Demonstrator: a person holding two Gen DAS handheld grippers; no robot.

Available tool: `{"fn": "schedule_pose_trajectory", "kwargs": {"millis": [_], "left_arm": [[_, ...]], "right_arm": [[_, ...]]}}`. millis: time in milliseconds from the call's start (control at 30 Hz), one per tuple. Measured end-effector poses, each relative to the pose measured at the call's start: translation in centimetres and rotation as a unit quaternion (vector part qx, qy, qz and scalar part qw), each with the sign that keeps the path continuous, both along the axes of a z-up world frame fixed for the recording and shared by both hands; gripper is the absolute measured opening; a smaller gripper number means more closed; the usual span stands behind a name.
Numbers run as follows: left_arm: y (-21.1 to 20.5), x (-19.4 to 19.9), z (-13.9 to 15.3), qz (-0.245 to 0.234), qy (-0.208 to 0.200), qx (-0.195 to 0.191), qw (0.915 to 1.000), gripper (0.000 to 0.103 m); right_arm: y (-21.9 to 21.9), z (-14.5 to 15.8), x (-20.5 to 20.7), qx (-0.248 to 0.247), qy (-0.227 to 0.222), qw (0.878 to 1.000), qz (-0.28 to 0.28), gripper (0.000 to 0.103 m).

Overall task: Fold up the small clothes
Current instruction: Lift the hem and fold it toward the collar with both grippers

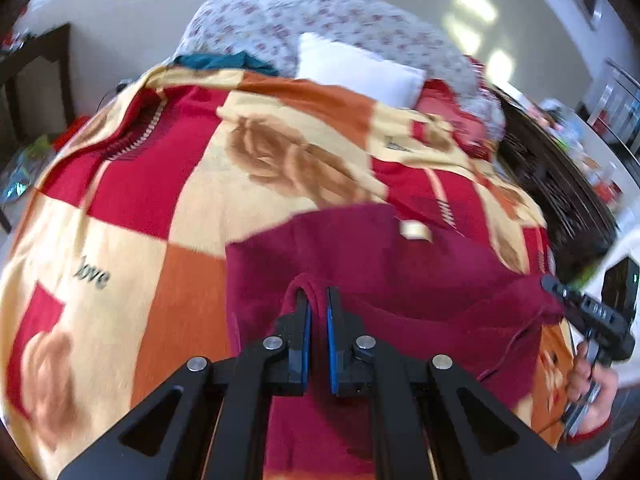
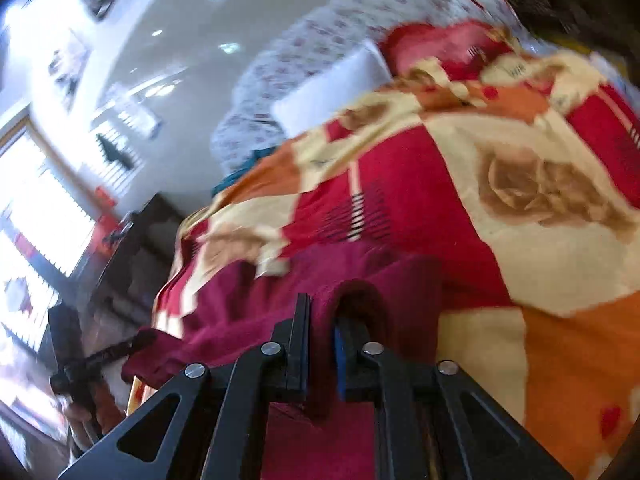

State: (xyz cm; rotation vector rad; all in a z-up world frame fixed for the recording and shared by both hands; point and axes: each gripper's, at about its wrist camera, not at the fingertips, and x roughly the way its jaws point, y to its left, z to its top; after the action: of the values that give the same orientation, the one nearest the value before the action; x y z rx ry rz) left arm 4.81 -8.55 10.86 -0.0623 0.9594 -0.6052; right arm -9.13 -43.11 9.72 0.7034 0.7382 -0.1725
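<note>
Both frames blurred. Maroon garment lies on the blanket over the bed. Left gripper pinches a fold; right gripper clamps another edge. Garment's near part hidden beneath grippers.

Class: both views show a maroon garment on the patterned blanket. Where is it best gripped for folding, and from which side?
Grip the maroon garment along its near edge, one corner per gripper, approaching from the near bedside. The left gripper and right gripper already pinch raised folds there.
</note>
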Motion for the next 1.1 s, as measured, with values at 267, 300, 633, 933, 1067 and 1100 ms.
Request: {"fn": "schedule_pose_trajectory", "kwargs": {"millis": [267, 300, 633, 933, 1067, 1100], "left_arm": [[3.1, 2.7, 0.8, 0.036, -0.004, -0.078, 0.9963, 0.074], [3.3, 2.5, 1.4, 0.035, -0.015, -0.073, 0.9966, 0.074], [-1.1, -1.9, 0.6, -0.022, -0.083, 0.017, 0.9961, 0.075], [-4.7, 2.6, -6.2, 0.031, -0.053, 0.130, 0.9896, 0.077], [-3.5, 1.4, -5.1, 0.030, -0.062, 0.130, 0.9891, 0.077], [-3.0, 0.8, -4.8, 0.027, -0.065, 0.124, 0.9898, 0.077]], "right_arm": [[-1.7, 2.1, -1.5, -0.042, -0.036, 0.998, -0.032, 0.070], [-1.2, 2.8, -1.9, -0.054, -0.036, 0.998, -0.022, 0.069], [5.2, 0.0, 2.9, -0.193, 0.048, 0.978, 0.069, 0.040], [1.5, -4.9, 8.5, -0.182, 0.117, 0.976, 0.024, 0.040], [2.8, -2.5, 5.8, -0.178, 0.101, 0.978, 0.027, 0.046], [3.4, -1.8, 4.6, -0.174, 0.096, 0.979, 0.035, 0.052]]}}
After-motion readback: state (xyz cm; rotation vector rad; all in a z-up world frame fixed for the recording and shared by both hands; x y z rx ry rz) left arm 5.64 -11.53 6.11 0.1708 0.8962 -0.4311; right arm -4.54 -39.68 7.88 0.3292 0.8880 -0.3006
